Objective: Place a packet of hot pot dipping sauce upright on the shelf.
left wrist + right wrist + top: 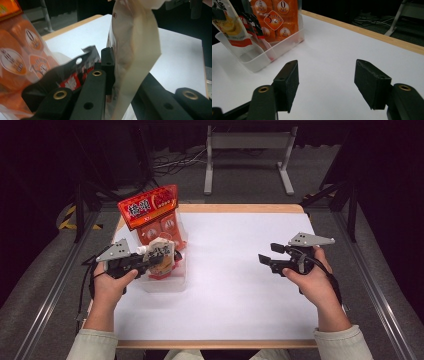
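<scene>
The left gripper (pixel 159 259) has its jaws clenched on a cream snack pouch (pixel 161 251), pinching its thin edge, as the left gripper view shows, where the pouch (pixel 135 50) rises between the black jaws. The pouch hangs over the near end of a clear plastic bin (pixel 167 282) at the left of the white desk (pixel 240 285). In the bin already stand a big orange bag (pixel 150 210) at the back and a smaller red-and-black packet (pixel 253 26) in front of it. The step in hand looks like packing: the pouch is being lowered into the bin, in front of the other packs.

The right gripper (pixel 267 260) waits well apart, low over the bare desk, its jaws released with nothing between them.

The next move, as I judge it, calls for easing the pouch down into the free space at the bin's near end, keeping it upright so it does not fold over the rim, and letting go once its bottom rests inside. The right gripper may need to steady the bin.
</scene>
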A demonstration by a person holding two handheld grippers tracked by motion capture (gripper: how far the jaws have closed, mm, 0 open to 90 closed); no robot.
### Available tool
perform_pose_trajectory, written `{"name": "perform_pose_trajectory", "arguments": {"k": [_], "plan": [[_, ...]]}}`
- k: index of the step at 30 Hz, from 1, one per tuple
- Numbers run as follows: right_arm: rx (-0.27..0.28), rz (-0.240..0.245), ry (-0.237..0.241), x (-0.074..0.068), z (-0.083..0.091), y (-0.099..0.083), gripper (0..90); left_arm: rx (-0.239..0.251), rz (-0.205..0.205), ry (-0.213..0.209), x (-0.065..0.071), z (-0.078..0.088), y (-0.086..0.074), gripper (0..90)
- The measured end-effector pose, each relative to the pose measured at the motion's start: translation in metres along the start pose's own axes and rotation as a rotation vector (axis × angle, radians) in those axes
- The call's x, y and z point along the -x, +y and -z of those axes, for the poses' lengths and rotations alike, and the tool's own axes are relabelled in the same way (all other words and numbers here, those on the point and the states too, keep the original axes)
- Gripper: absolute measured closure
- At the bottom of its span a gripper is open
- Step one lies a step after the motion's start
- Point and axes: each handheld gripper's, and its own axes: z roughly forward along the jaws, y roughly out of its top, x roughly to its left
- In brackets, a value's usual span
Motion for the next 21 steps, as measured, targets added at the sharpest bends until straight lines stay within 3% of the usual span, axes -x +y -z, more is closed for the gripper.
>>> {"name": "perform_pose_trajectory", "arguments": {"k": [9, 21], "plan": [[0.005, 0.005, -0.002, 0.001, -0.002, -0.001, 34.2, -0.062, 0.042, -0.020, -0.002, -0.010, -0.016, 84.9], [-0.007, 0.011, 0.022, 0.000, -0.007, -0.003, 33.9, -0.126, 0.063, -0.016, -0.002, -0.013, -0.025, 84.0]]}}
